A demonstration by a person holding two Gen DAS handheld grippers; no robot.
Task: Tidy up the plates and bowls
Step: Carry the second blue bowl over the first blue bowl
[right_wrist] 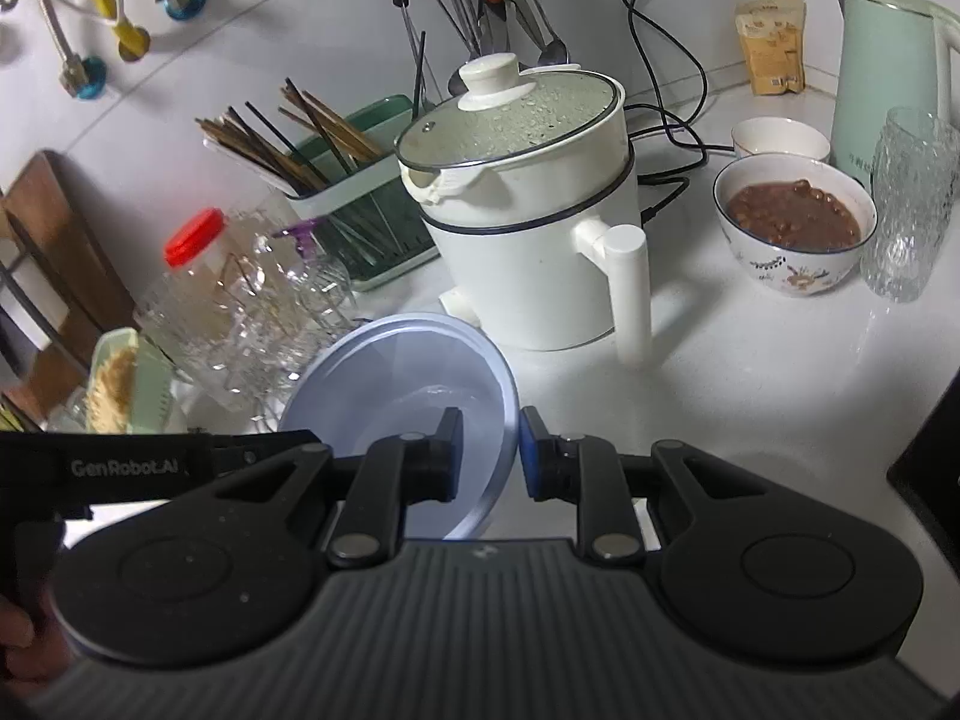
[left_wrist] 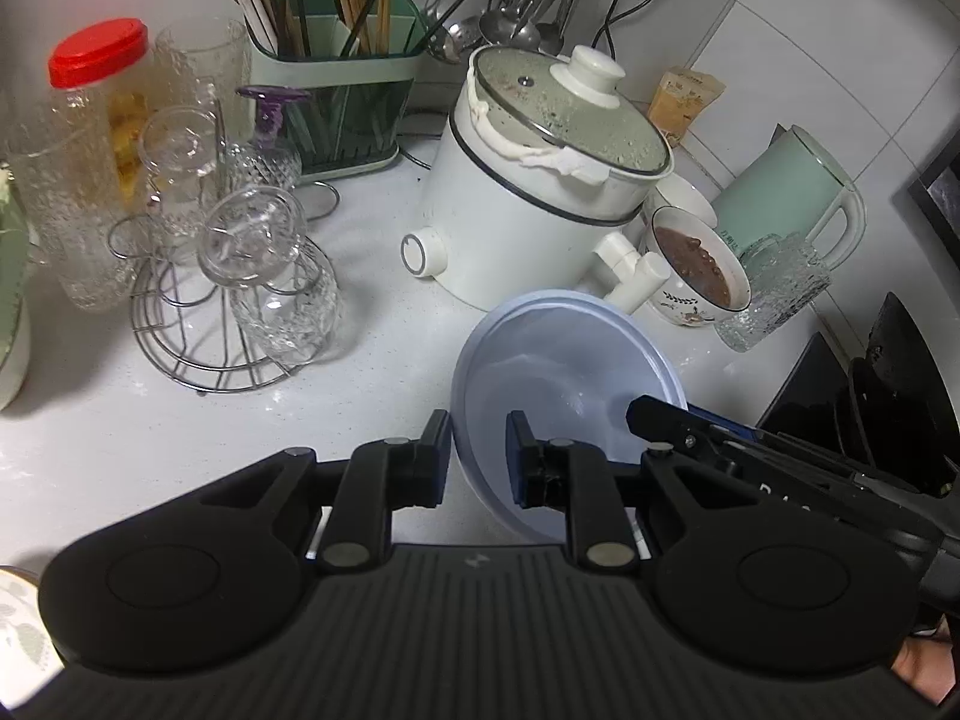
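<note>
The left gripper (left_wrist: 478, 459) is clamped on the near-left rim of the pale blue bowl (left_wrist: 558, 360), and the right gripper (right_wrist: 491, 456) is clamped on its opposite rim, so the bowl hangs tilted between them above the white counter (left_wrist: 372, 360), just before the white electric pot (left_wrist: 528, 204). The step in hand looks like carrying; next it needs level travel to a stacking spot. Only the left view shows the wire glass rack (left_wrist: 204, 324); only the right shows the wall hooks (right_wrist: 84, 69).
</note>
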